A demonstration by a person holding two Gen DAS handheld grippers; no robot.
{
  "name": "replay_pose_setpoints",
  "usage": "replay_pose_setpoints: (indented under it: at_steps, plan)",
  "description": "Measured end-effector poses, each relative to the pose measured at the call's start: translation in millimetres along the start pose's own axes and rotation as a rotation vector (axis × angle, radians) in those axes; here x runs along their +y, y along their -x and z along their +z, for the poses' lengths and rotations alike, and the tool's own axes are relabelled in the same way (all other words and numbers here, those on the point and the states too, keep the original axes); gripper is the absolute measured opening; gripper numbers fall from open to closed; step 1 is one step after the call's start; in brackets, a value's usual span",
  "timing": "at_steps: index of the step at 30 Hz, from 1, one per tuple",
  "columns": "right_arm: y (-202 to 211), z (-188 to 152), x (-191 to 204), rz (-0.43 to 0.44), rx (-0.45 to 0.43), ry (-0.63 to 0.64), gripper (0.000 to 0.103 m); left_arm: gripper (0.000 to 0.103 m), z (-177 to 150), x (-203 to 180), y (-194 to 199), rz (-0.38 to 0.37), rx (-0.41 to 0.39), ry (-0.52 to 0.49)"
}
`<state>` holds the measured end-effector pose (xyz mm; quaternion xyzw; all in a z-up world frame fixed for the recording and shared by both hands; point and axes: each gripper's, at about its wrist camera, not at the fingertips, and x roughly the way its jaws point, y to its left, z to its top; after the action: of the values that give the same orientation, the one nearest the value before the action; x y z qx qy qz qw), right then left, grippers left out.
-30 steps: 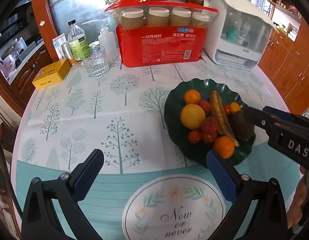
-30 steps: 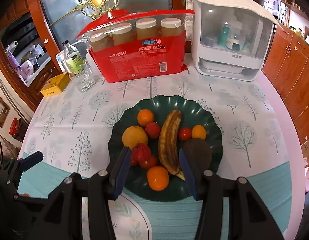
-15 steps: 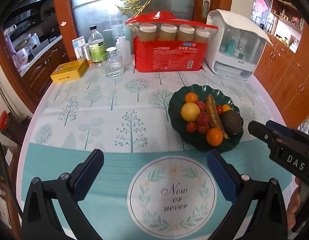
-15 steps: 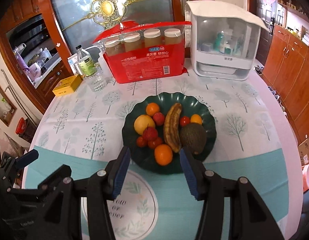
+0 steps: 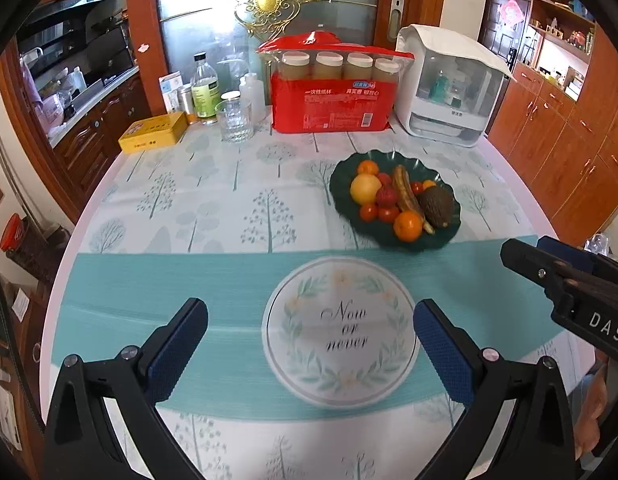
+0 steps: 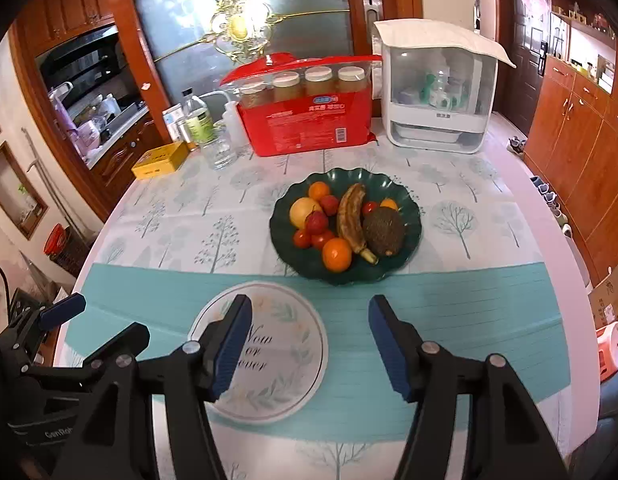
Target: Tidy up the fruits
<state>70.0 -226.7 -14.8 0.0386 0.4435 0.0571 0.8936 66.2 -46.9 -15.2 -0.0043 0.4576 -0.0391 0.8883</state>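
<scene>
While both tools hover above the near edge of the surface (image 6: 489, 280), we see nothing held in either one. Going from left to right, a yellow tin (image 5: 154, 132) lies at the far left corner, with a green-labelled bottle (image 5: 205, 92) and an empty glass (image 5: 234, 119) just beside it. Next comes a red pack of jars (image 5: 333, 92), standing at the back of the surface, and right of that a white box with a clear front (image 5: 453, 88).

Our left tool (image 5: 309, 344) is spread wide, its blue pads (image 5: 177, 348) flanking the round "Now or never" print (image 5: 341, 332) on the cloth. Our right tool (image 6: 309, 344) is also spread wide, with its left finger over that same print.

The dark green plate (image 6: 409, 204) sits ahead of the right tool, right of the surface's middle, and all the fruit is on it. From its left side we see a yellow round fruit (image 6: 304, 211), small red fruits (image 6: 317, 222), and an orange (image 6: 337, 254) at the near rim. A browned banana (image 6: 351, 216) runs down the middle, touching the dark avocado (image 6: 383, 230) on its right. Another small orange (image 6: 319, 191) lies at the far rim.
</scene>
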Motion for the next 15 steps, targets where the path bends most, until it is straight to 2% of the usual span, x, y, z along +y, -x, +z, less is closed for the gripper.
replay_pose_setpoints:
  at_steps: [8,15]
  plan:
    - [21,-22,11,0.023,0.023,-0.014,0.068,0.102,-23,5,27,0.008,0.011,-0.004]
    - [41,-36,17,0.031,0.019,-0.040,0.072,0.102,-33,3,57,0.026,-0.039,-0.014]
